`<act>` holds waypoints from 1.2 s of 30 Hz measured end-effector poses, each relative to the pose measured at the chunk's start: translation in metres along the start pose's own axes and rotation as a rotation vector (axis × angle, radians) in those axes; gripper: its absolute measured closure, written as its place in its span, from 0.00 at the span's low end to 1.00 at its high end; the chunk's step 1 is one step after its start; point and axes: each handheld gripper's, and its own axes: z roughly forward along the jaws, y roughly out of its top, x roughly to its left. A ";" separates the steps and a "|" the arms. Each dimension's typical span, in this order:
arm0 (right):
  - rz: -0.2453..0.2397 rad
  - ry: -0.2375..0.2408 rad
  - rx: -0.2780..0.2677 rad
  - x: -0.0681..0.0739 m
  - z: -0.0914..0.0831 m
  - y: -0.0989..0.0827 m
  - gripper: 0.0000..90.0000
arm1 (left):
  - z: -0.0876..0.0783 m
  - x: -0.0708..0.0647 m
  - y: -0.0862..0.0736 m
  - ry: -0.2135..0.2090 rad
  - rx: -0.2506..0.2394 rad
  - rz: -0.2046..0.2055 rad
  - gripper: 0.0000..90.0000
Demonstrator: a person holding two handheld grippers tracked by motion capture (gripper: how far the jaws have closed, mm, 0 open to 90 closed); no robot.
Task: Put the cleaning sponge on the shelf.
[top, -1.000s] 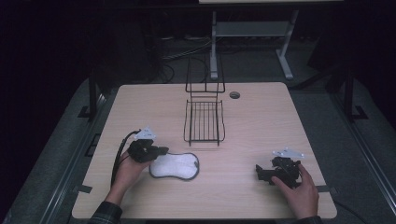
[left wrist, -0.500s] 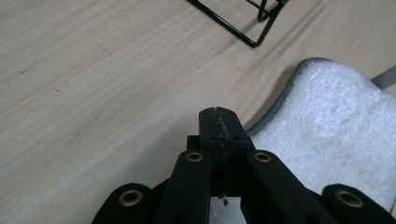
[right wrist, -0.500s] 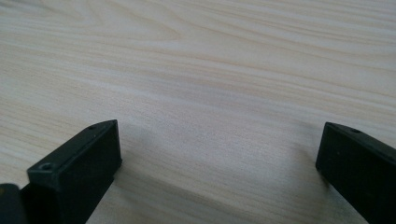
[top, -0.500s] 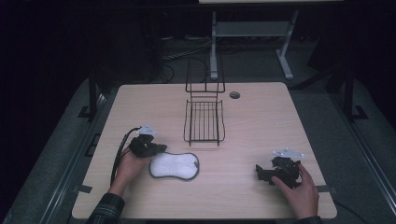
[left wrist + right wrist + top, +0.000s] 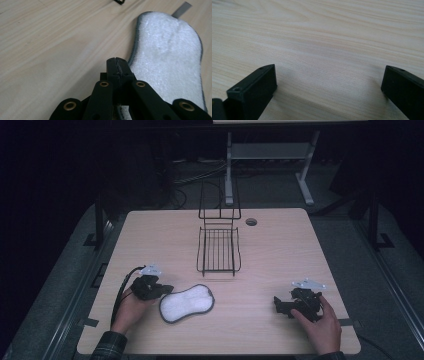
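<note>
A white oval pad with a dark rim point(image 5: 187, 303) point(image 5: 170, 62) lies flat on the wooden table point(image 5: 280, 250), near its front left. My left gripper point(image 5: 166, 290) point(image 5: 117, 65) sits low at the pad's left end, jaws pressed together on its rim, which runs under the black fingers point(image 5: 125, 72). My right gripper point(image 5: 280, 306) point(image 5: 329, 72) rests at the front right, far from the pad. Its jaws stand wide apart over bare wood with nothing between them.
A black wire rack point(image 5: 218, 252) with an upright back stands at the table's middle, beyond the pad. A round cable hole point(image 5: 251, 221) lies at the far edge. A metal stand point(image 5: 228, 170) is on the floor behind the table.
My left gripper has slid slightly toward the front edge, and the pad's left end has swung that way with it, so the pad now lies slanted. The right hand has stayed put.
</note>
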 end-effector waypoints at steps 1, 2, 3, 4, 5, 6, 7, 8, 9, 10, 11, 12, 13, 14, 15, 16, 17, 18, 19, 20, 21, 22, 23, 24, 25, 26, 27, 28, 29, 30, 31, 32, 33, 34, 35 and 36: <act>0.000 0.000 0.000 0.000 0.000 0.000 0.00 | -0.001 -0.002 -0.001 -0.004 0.000 0.001 1.00; 0.000 0.000 0.000 0.000 0.000 0.000 0.00 | -0.003 -0.004 -0.003 -0.007 0.001 0.003 1.00; 0.000 0.000 0.000 0.000 0.000 0.000 0.00 | -0.004 -0.005 -0.004 -0.005 -0.003 0.000 1.00; 0.000 0.000 0.000 0.000 0.000 0.000 0.00 | -0.006 -0.006 -0.006 -0.007 -0.005 -0.002 0.99; 0.000 0.000 0.000 0.000 0.000 0.000 0.00 | -0.007 -0.007 -0.007 -0.010 -0.008 -0.004 0.99; 0.000 0.000 0.000 0.000 0.000 0.000 0.00 | -0.009 -0.008 -0.008 -0.010 -0.018 -0.013 0.99; 0.000 0.000 0.000 0.000 0.000 0.000 0.00 | -0.010 -0.008 -0.008 -0.014 -0.027 -0.023 0.99; 0.000 0.000 0.000 0.000 0.000 0.000 0.00 | -0.011 -0.008 -0.008 -0.019 -0.034 -0.022 0.98; 0.000 0.000 0.000 0.000 0.000 0.000 0.00 | -0.012 -0.009 -0.006 -0.022 -0.045 -0.029 0.95; 0.000 0.000 0.000 0.000 0.000 0.000 0.00 | -0.012 -0.009 -0.005 -0.022 -0.050 -0.026 0.90; 0.000 0.000 0.000 0.000 0.000 0.000 0.00 | -0.012 -0.010 -0.004 -0.025 -0.056 -0.026 0.86; 0.000 0.000 0.000 0.000 0.000 0.000 0.00 | -0.011 -0.012 -0.002 -0.021 -0.062 -0.023 0.82; 0.000 0.000 0.000 0.000 0.000 0.000 0.00 | -0.010 -0.013 0.000 -0.030 -0.062 -0.018 0.78; 0.000 0.000 0.000 0.000 0.000 0.000 0.00 | -0.009 -0.014 0.001 -0.040 -0.065 -0.015 0.72; 0.000 0.000 0.000 0.000 0.000 0.000 0.00 | -0.008 -0.015 0.002 -0.050 -0.069 -0.022 0.67; 0.000 0.000 0.000 0.000 0.000 0.000 0.00 | -0.007 -0.016 0.003 -0.065 -0.068 -0.023 0.64; 0.000 0.000 0.000 0.000 0.000 0.000 0.00 | -0.006 -0.017 0.004 -0.077 -0.066 -0.019 0.60; 0.000 0.000 0.000 0.000 0.000 0.000 0.00 | -0.005 -0.018 0.005 -0.083 -0.071 -0.013 0.56; 0.000 0.000 0.000 0.000 0.000 0.000 0.00 | -0.003 -0.020 0.007 -0.090 -0.076 -0.002 0.49; 0.000 0.000 0.000 0.000 0.000 0.000 0.00 | -0.003 -0.020 0.007 -0.090 -0.076 -0.002 0.46; 0.000 0.000 0.000 0.000 0.000 0.000 0.00 | -0.001 -0.021 0.008 -0.104 -0.079 0.007 0.46; 0.000 0.000 0.000 0.000 0.000 0.000 0.00 | 0.001 -0.022 0.008 -0.112 -0.082 0.009 0.40; 0.000 0.000 0.000 0.000 0.000 0.000 0.00 | 0.003 -0.023 0.008 -0.117 -0.085 0.014 0.36; 0.000 0.000 0.000 0.000 0.000 0.000 0.00 | 0.004 -0.024 0.009 -0.123 -0.081 0.016 0.32; 0.000 0.000 0.000 0.000 0.000 0.000 0.00 | 0.006 -0.024 0.009 -0.128 -0.081 0.025 0.28; 0.000 0.000 0.000 0.000 0.000 0.000 0.00 | 0.007 -0.026 0.009 -0.127 -0.088 0.025 0.25; 0.000 0.000 0.000 0.000 0.000 0.000 0.00 | 0.009 -0.026 0.010 -0.132 -0.088 0.028 0.21; 0.000 0.000 0.000 0.000 0.000 0.000 0.00 | 0.011 -0.027 0.011 -0.129 -0.085 0.037 0.19; 0.000 0.000 0.000 0.000 0.000 0.000 0.00 | 0.012 -0.028 0.011 -0.128 -0.084 0.040 0.18; 0.001 0.000 0.000 0.000 0.000 0.000 0.00 | 0.014 -0.029 0.012 -0.127 -0.081 0.045 0.17; 0.000 0.000 0.000 0.000 0.000 0.000 0.00 | 0.017 -0.030 0.013 -0.125 -0.076 0.057 0.15; 0.000 0.000 0.000 0.000 0.000 0.000 0.00 | 0.018 -0.031 0.013 -0.127 -0.070 0.058 0.15; 0.000 0.000 0.000 0.000 0.000 0.000 0.00 | 0.020 -0.032 0.013 -0.130 -0.066 0.065 0.15; 0.000 0.000 0.000 0.000 0.000 0.000 0.00 | 0.022 -0.033 0.013 -0.130 -0.058 0.069 0.15; 0.000 0.000 0.000 0.000 0.000 0.000 0.00 | 0.023 -0.033 0.013 -0.131 -0.054 0.072 0.15; 0.000 0.000 0.001 0.000 0.000 0.000 0.00 | 0.025 -0.033 0.013 -0.131 -0.044 0.079 0.15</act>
